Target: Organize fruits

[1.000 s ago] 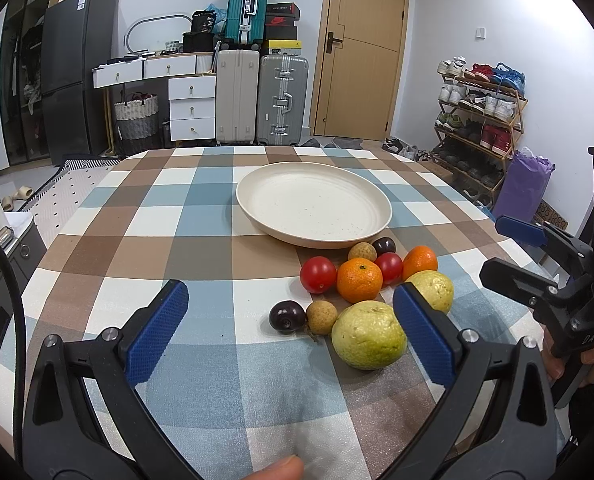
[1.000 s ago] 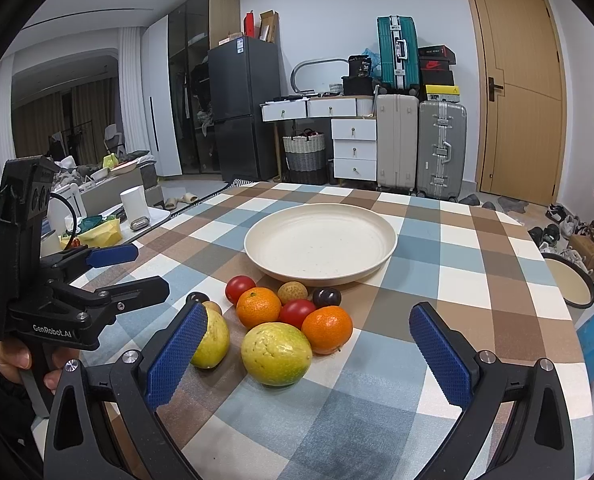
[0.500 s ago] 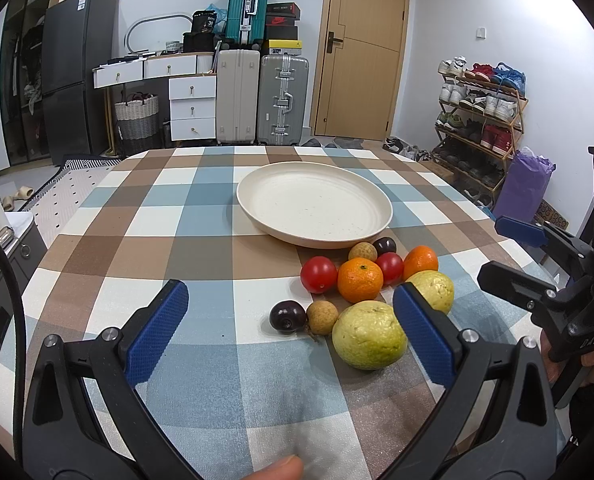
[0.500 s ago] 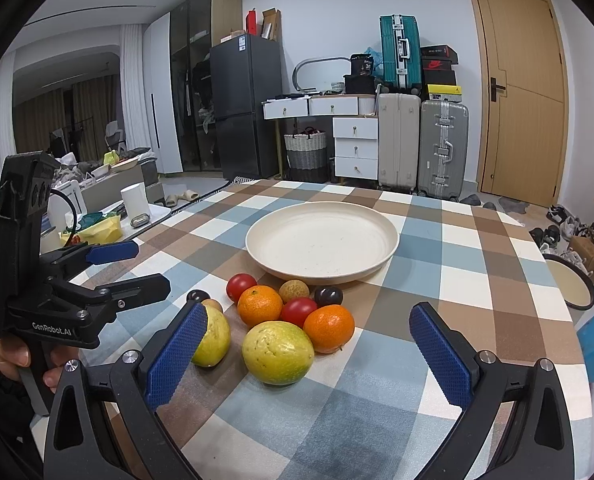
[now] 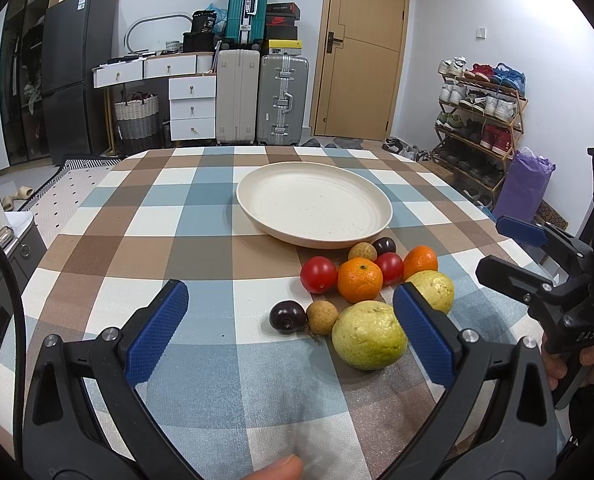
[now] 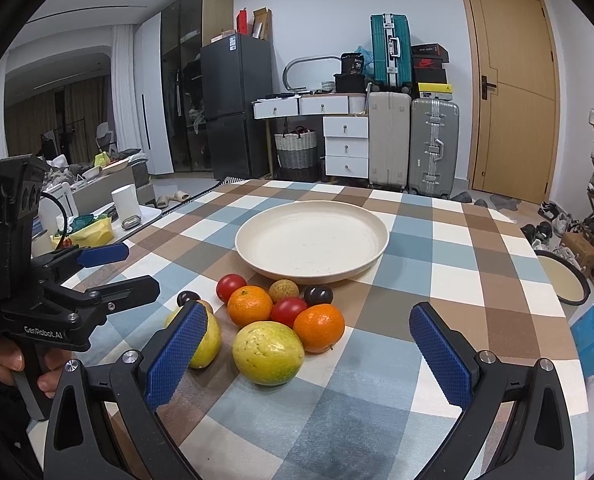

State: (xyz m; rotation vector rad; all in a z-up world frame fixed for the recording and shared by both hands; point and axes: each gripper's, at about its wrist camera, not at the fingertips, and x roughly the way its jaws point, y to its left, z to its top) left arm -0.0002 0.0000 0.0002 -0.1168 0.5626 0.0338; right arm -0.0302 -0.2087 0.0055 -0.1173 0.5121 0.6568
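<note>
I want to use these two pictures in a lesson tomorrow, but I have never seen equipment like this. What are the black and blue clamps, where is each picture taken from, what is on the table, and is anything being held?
There is no robot here. A person holds a hand tool in each hand: a two-finger gripper with blue pads. A wide-angle camera on each tool looks forward along its fingers, so each picture shows its own gripper at the bottom edge: the left gripper in one, the right gripper in the other. Each view also catches the other tool at its side.

On the checked tablecloth sits an empty cream plate. In front of it lies a cluster of fruit: oranges, red tomatoes, yellow-green fruits, small dark and tan ones.

Both grippers are open and hold nothing.
</note>
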